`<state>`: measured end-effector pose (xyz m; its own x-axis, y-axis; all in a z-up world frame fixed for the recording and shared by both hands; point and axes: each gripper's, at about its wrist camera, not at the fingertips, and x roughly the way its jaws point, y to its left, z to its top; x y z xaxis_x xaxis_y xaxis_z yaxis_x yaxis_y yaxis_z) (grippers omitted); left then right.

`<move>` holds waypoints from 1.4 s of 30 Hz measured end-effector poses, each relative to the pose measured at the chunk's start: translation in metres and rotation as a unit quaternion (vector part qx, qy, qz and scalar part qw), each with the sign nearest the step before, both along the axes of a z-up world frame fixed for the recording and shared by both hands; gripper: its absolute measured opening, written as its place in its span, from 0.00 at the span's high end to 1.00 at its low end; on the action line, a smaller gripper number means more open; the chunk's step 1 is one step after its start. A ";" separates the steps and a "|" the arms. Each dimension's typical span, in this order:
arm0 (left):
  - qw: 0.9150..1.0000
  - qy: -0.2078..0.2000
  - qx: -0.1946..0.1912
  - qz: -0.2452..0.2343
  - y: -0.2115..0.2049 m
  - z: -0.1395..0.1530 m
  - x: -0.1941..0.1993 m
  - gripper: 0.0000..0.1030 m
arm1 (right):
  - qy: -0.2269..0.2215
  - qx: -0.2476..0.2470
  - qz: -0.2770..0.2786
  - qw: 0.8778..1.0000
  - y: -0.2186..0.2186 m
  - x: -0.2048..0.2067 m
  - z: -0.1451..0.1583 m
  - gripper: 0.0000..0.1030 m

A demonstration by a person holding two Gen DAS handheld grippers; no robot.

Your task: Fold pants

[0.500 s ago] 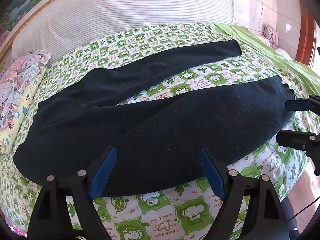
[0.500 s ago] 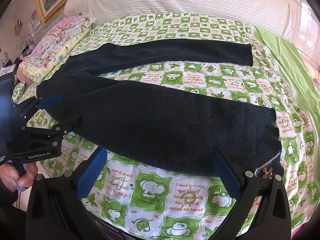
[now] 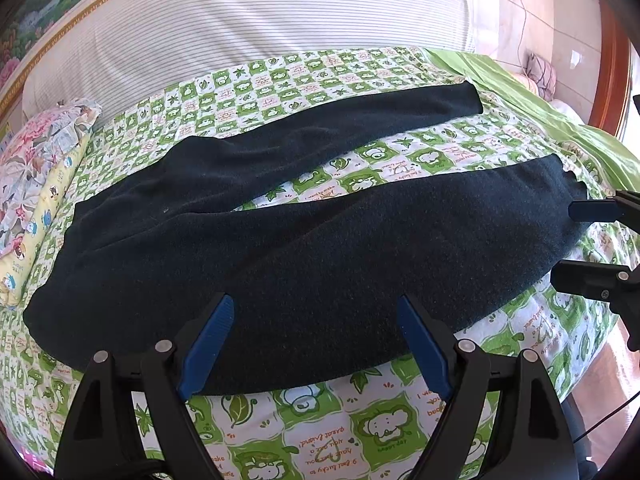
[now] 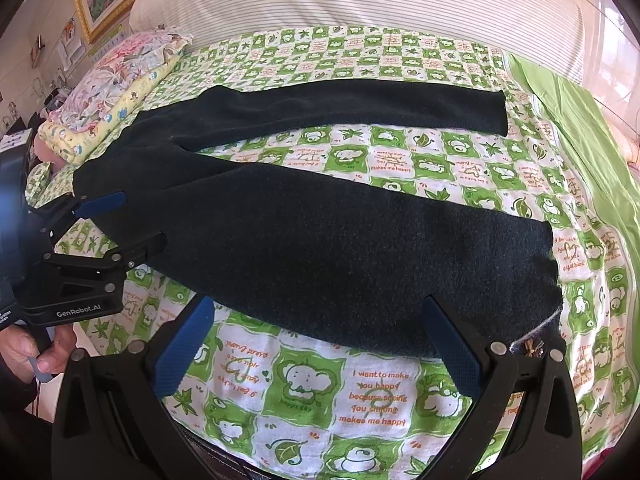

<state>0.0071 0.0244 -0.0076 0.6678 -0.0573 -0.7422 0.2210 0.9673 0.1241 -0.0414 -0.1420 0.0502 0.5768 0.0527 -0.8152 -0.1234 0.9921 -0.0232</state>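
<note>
Dark navy pants (image 3: 304,248) lie flat on the bed with both legs spread apart, waist to the left, cuffs to the right; they also show in the right wrist view (image 4: 340,240). My left gripper (image 3: 316,344) is open and empty, its blue pads over the near edge of the near leg by the waist end. My right gripper (image 4: 320,344) is open and empty, at the near edge of the near leg close to its cuff. Each gripper shows in the other's view, the left one (image 4: 120,220) and the right one (image 3: 576,240), both with jaws apart at the pants' edge.
The pants rest on a green and white patterned sheet (image 4: 320,392). Floral pillows (image 4: 120,76) are stacked at the left. A striped white headboard cushion (image 3: 248,40) runs along the back. A plain green blanket (image 4: 592,140) lies at the right.
Both grippers have edged slightly forward toward the near pant leg. The pants have not moved.
</note>
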 end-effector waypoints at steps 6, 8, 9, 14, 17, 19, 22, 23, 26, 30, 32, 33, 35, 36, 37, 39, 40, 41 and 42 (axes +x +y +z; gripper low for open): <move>1.000 0.000 -0.001 0.000 -0.001 0.000 0.000 0.18 | -0.001 0.000 0.001 1.000 0.000 0.000 0.001 0.00; 1.000 0.000 -0.002 -0.001 -0.001 0.001 0.001 0.18 | 0.000 0.001 0.000 1.000 0.001 0.000 0.002 0.00; 1.000 0.000 -0.002 -0.001 -0.001 0.001 0.001 0.18 | 0.000 0.001 0.000 1.000 0.000 0.000 0.002 0.00; 1.000 0.001 -0.006 -0.003 -0.003 0.002 0.003 0.18 | 0.001 0.001 0.000 1.000 0.000 0.000 0.002 0.00; 1.000 -0.001 -0.010 -0.005 -0.002 0.003 0.004 0.18 | 0.003 0.002 -0.001 1.000 0.009 0.003 -0.001 0.00; 1.000 -0.001 -0.012 -0.007 -0.002 0.004 0.004 0.18 | 0.003 0.004 -0.002 1.000 0.006 0.002 0.001 0.00; 1.000 -0.001 -0.014 -0.009 -0.002 0.005 0.005 0.18 | 0.001 0.002 -0.002 1.000 0.006 0.003 0.002 0.00; 1.000 0.000 -0.015 -0.009 -0.002 0.005 0.005 0.18 | -0.001 0.001 -0.002 1.000 0.001 0.002 0.002 0.00; 1.000 0.001 -0.017 -0.011 -0.001 0.005 0.006 0.18 | -0.002 0.001 -0.002 1.000 -0.004 0.001 0.003 0.00; 1.000 0.002 -0.017 -0.014 -0.001 0.005 0.006 0.18 | -0.001 0.006 -0.003 1.000 -0.005 0.001 0.006 0.00; 1.000 0.004 -0.021 -0.017 -0.001 0.007 0.007 0.18 | 0.001 0.004 -0.003 1.000 -0.004 0.002 0.006 0.00; 1.000 0.004 -0.022 -0.019 -0.001 0.008 0.007 0.18 | 0.003 0.006 -0.001 1.000 -0.005 0.002 0.007 0.00; 1.000 0.001 -0.020 -0.023 -0.002 0.012 0.010 0.18 | 0.008 0.007 0.001 1.000 -0.004 0.002 0.009 0.00; 1.000 0.000 -0.019 -0.024 -0.002 0.013 0.011 0.18 | 0.007 0.008 0.001 1.000 -0.004 0.002 0.010 0.00; 1.000 -0.001 -0.018 -0.025 -0.002 0.015 0.013 0.18 | 0.005 0.009 0.000 1.000 -0.006 0.003 0.013 0.00; 0.999 0.000 -0.019 -0.030 -0.002 0.019 0.020 0.18 | 0.000 0.013 -0.003 1.000 -0.009 0.004 0.017 0.00; 0.999 0.000 -0.019 -0.032 -0.002 0.021 0.024 0.18 | -0.003 0.015 -0.004 1.000 -0.012 0.006 0.020 0.00; 0.999 -0.001 -0.020 -0.034 -0.002 0.023 0.029 0.18 | -0.007 0.016 -0.005 1.000 -0.014 0.007 0.022 0.00; 0.999 0.000 -0.019 -0.038 -0.002 0.025 0.034 0.18 | -0.007 0.025 -0.007 1.000 -0.020 0.010 0.027 0.00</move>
